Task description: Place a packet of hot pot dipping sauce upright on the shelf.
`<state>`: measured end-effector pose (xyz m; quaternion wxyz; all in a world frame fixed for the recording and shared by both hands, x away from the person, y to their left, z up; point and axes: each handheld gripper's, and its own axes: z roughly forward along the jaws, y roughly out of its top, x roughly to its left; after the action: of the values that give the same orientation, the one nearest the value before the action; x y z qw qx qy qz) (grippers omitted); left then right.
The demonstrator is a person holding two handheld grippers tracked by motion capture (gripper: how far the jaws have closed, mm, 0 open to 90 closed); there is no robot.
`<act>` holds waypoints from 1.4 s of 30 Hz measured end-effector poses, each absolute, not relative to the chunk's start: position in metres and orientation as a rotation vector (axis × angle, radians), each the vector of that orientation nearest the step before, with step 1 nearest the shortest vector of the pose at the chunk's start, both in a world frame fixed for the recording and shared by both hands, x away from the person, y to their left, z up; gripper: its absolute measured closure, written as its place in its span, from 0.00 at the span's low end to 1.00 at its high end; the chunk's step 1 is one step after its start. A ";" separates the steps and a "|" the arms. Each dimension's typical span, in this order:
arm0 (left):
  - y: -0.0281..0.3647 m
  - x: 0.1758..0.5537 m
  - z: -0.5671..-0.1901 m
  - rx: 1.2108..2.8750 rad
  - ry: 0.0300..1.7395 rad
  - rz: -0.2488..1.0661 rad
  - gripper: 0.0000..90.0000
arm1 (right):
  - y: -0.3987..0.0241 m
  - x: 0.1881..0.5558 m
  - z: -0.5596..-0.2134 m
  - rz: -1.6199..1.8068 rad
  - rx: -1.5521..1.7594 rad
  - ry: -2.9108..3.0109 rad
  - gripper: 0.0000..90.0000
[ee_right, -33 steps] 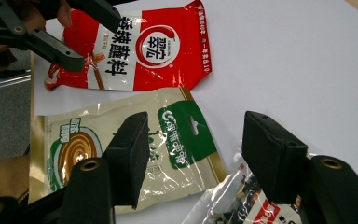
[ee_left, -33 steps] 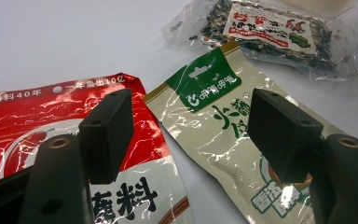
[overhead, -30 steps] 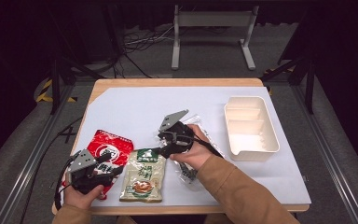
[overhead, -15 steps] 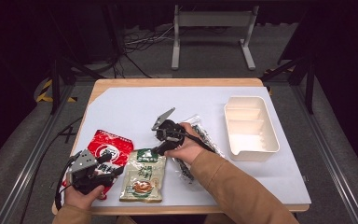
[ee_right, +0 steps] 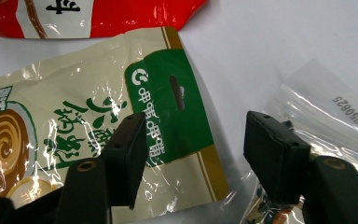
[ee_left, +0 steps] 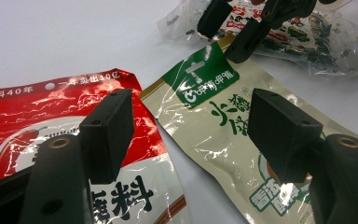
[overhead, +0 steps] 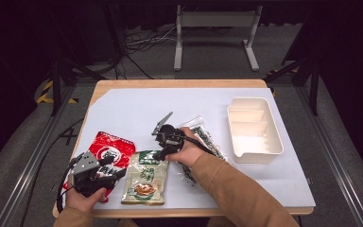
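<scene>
Two black two-jaw grippers are seen over a white sheet that covers a wooden table (overhead: 99, 87). Nearest the bottom edge of the high view, at lower left, the left gripper (overhead: 105, 174) is held in a hand (overhead: 82, 198) above the lower end of a glossy red-and-white foil snack pouch (overhead: 108, 149). In the left gripper view its jaws are parted, with nothing pressed between the pads; the red pouch (ee_left: 32, 121) is seen under the left jaw and a cream plastic pouch with a green label at its top (ee_left: 214, 107) under the right one.

Just right of the red pouch, in the lower middle of the high view, the cream pouch (overhead: 144, 177) lies flat, its green end pointing away from the person. The right gripper (overhead: 163, 152) is held by a hand (overhead: 184, 151) at that green end, with an ochre sleeve (overhead: 236, 194) running to the lower right. In the right gripper view the jaws (ee_right: 191, 154) are spread apart and grip nothing; the right-hand edge of the cream pouch (ee_right: 121, 121) lies between them, and whether the pads touch it cannot be told. A clear crinkled plastic bag with dark contents (ee_right: 317, 116) is seen under the right jaw.

In the high view that clear bag (overhead: 208, 142) lies partly under the right hand. Farther right, a cream plastic tray with compartments (overhead: 278, 142) is placed well apart from the pouches.
</scene>
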<state>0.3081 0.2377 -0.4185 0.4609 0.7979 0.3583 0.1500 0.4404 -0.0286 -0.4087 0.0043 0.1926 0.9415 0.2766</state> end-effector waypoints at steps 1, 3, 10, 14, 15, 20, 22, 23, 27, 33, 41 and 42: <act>0.238 0.308 -0.418 1.965 0.881 0.368 0.36 | -0.028 0.440 -0.410 0.851 0.606 2.961 0.45; 0.238 0.308 -0.418 1.965 0.882 0.368 0.36 | -0.027 0.441 -0.412 0.840 0.599 2.975 0.45; 0.238 0.309 -0.419 1.972 0.877 0.366 0.36 | -0.024 0.441 -0.417 0.825 0.590 3.012 0.47; 0.238 0.309 -0.419 1.974 0.882 0.366 0.36 | -0.024 0.435 -0.411 0.854 0.558 3.018 0.49; 0.238 0.309 -0.419 1.974 0.882 0.365 0.36 | -0.024 0.434 -0.410 0.859 0.546 3.015 0.49; 0.237 0.309 -0.419 1.978 0.874 0.370 0.36 | -0.026 0.430 -0.404 0.871 0.516 3.021 0.56; 0.237 0.309 -0.419 1.975 0.880 0.364 0.36 | -0.026 0.430 -0.404 0.875 0.510 3.023 0.58; 0.236 0.309 -0.419 1.976 0.880 0.368 0.36 | -0.026 0.429 -0.402 0.877 0.497 3.029 0.60; 0.236 0.309 -0.420 1.974 0.883 0.361 0.36 | -0.026 0.426 -0.400 0.871 0.477 3.052 0.68; 0.236 0.310 -0.420 1.981 0.878 0.369 0.36 | -0.023 0.425 -0.405 0.804 0.385 3.087 0.68; 0.236 0.310 -0.421 1.980 0.883 0.370 0.36 | -0.015 0.420 -0.416 0.642 0.320 3.052 0.82; 0.236 0.309 -0.421 1.980 0.886 0.365 0.36 | -0.015 0.421 -0.417 0.648 0.312 3.042 0.85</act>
<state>0.3095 0.2360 -0.4206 0.4537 0.8022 0.3588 0.1479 0.4212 -0.0153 -0.4168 0.0078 0.1000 0.9731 0.2074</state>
